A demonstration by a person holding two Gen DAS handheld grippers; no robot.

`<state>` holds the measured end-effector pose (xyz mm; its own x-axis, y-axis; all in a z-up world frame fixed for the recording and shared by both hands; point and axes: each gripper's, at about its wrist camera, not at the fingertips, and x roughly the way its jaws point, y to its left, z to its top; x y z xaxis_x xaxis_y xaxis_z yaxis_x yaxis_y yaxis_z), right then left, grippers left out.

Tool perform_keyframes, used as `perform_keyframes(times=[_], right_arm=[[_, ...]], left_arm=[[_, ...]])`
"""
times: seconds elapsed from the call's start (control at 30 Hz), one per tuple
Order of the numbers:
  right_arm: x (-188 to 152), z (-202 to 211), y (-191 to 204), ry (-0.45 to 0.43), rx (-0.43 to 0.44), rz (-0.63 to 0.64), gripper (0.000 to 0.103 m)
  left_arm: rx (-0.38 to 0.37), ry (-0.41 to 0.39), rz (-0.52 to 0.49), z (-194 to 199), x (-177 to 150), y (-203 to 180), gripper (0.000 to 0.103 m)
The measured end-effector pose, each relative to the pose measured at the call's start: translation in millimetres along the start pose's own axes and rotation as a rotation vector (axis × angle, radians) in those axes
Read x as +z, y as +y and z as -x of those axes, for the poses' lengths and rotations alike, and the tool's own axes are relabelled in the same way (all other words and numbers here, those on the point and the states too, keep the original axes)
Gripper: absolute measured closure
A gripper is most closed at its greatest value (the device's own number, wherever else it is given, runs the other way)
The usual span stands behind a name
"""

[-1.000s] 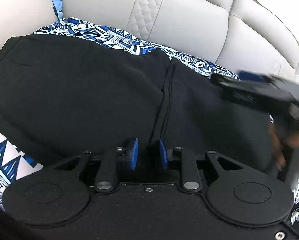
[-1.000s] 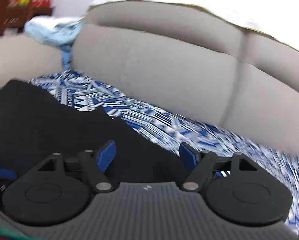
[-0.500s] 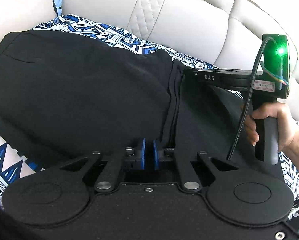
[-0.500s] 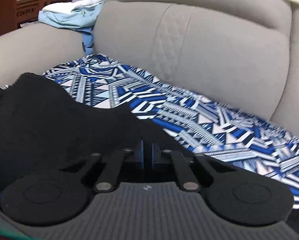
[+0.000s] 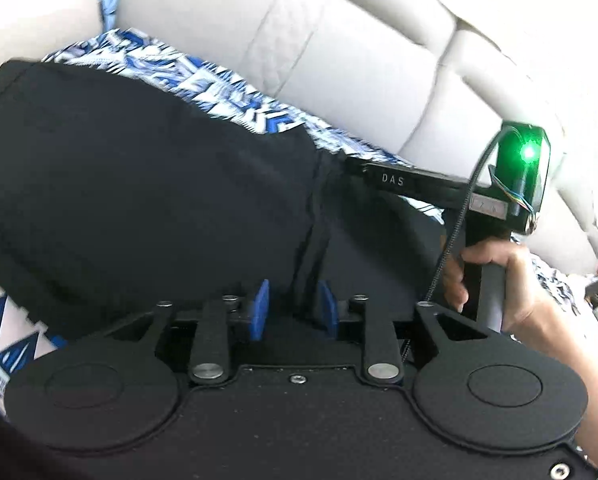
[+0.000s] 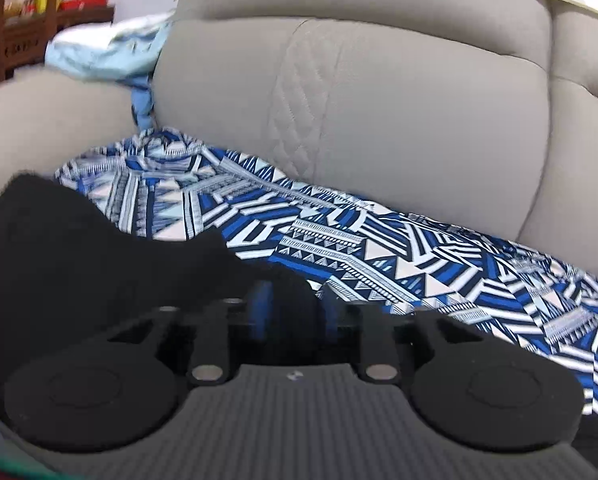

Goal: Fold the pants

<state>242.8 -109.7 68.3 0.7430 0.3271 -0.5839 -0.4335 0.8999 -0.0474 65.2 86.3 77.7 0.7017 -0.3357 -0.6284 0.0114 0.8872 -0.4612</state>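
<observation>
The black pants lie spread on a blue-and-white patterned sheet over the seat of a beige sofa. The left claw stands partly open, its blue pads either side of the fabric at a seam. The right claw is partly open around a bunched black edge.

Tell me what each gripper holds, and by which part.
Neither clamps anything: the left gripper has its jaws apart around the middle seam of the black pants, and the right gripper has them apart around their far edge.
</observation>
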Motion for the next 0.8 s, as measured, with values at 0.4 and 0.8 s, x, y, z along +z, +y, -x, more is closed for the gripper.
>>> perform_keyframes(times=[0.4,0.8], right_arm=[[-67,114,-66,-0.103,-0.170,-0.129,0.025],[-111,141,-121,-0.076,-0.317,-0.232,0.025]], left_arm=[[0.084,0.054,-0.090,-43,-5,-36,0.075],[0.213,0.016,-0.117,-26,-33,-52,0.089]])
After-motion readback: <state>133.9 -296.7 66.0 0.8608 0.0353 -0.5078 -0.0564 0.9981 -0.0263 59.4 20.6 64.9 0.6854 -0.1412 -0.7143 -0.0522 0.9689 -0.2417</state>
